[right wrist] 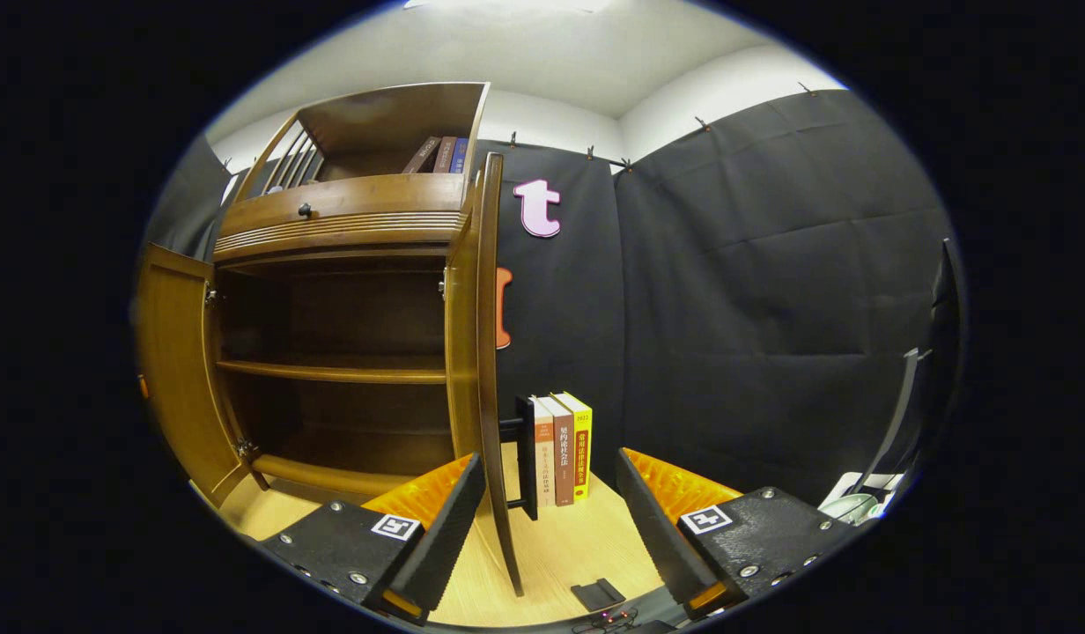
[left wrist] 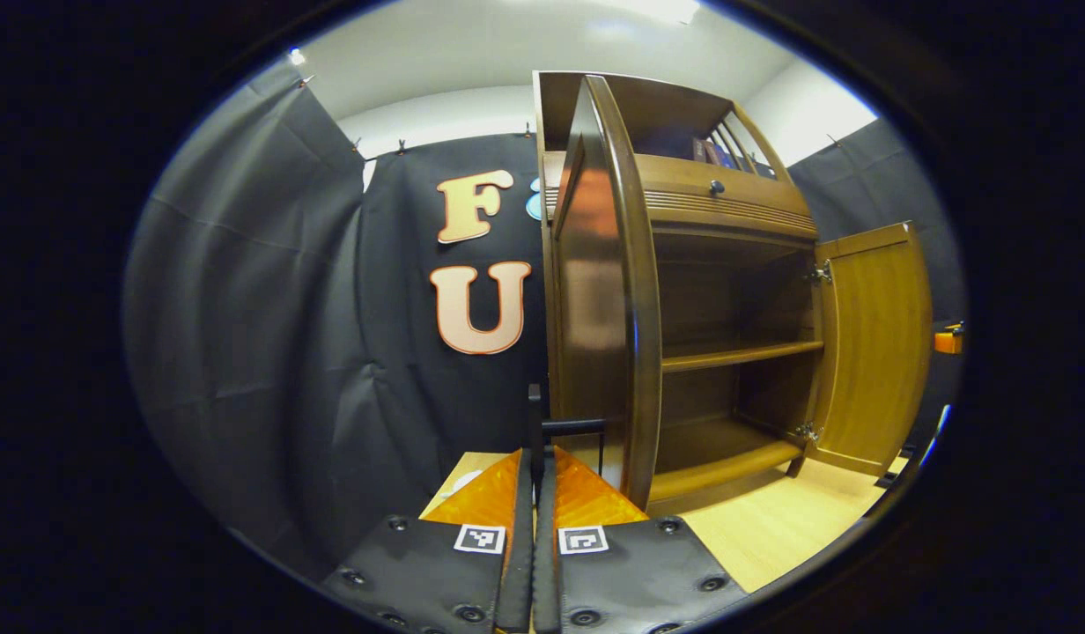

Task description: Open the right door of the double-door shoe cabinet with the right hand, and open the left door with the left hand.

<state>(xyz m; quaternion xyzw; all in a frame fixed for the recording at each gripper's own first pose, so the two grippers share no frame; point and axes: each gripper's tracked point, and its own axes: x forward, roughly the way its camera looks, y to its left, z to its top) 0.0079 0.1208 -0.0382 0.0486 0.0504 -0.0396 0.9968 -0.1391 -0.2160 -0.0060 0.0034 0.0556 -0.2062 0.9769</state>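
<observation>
Both doors [left wrist: 608,291] [right wrist: 476,352] of the shoe cabinet [left wrist: 727,229] stand open; left gripper [left wrist: 535,511] jaws together, right gripper [right wrist: 542,519] jaws apart; we should withdraw straight back without nudging either.

The shoe cabinet [left wrist: 727,211] is brown wood with a smooth varnish, and its left door [left wrist: 608,291], just ahead of the left gripper's fingers [left wrist: 586,502], is glossy enough to carry reflections. The right door [right wrist: 481,352], edge-on between the right gripper's fingers [right wrist: 437,519], has the same sheen, with small metal hinges. Beneath lies a pale, matt wooden table [right wrist: 551,546], and beyond the fingers stand paper-covered books [right wrist: 564,449] against matt black cloth [right wrist: 771,308].
</observation>
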